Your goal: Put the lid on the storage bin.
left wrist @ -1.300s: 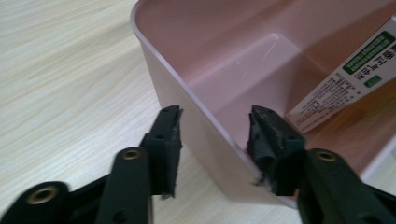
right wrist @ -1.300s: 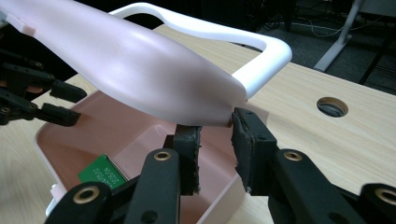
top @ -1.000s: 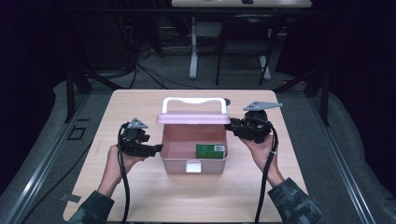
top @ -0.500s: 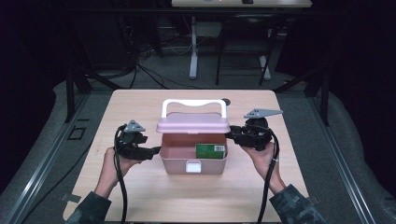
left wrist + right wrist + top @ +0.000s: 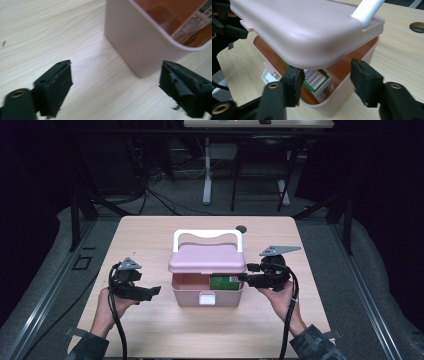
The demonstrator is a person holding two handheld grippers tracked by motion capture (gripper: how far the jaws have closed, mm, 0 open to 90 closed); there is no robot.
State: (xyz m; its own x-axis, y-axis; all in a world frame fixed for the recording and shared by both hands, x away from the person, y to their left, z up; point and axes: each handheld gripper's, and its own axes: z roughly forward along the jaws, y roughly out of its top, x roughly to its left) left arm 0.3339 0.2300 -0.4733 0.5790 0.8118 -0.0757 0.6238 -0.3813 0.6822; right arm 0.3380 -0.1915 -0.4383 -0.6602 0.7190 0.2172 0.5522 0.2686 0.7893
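I hold a gripper in each hand on either side of the pink box [image 5: 207, 292], which stands near the middle of the surface [image 5: 150, 235], a little toward my edge. Its lid [image 5: 207, 258] sits raised over the back of the box, with the white handle [image 5: 207, 236] standing up behind it, toward the far edge.

In the high view my left gripper [image 5: 152, 291] hovers well clear of the box's left wall, its tip pointing at the box. My left gripper view shows what the high view cannot: the jaws have just been opening and stand wide apart with nothing between them, only bare wood and the rounded near corner of the box [image 5: 140, 45] ahead.

My right gripper [image 5: 243, 278] is at the box's right rim in the high view. My right gripper view gives the close detail: the jaws have just been opening and stand about half apart, straddling the corner of the box [image 5: 342, 95] just under the lid's [image 5: 312, 30] edge, the pads not pressing on anything that I can see. It also shows the green carton [image 5: 318, 82] with its barcode lying inside, which the high view shows as a green patch [image 5: 223, 282] toward the right.
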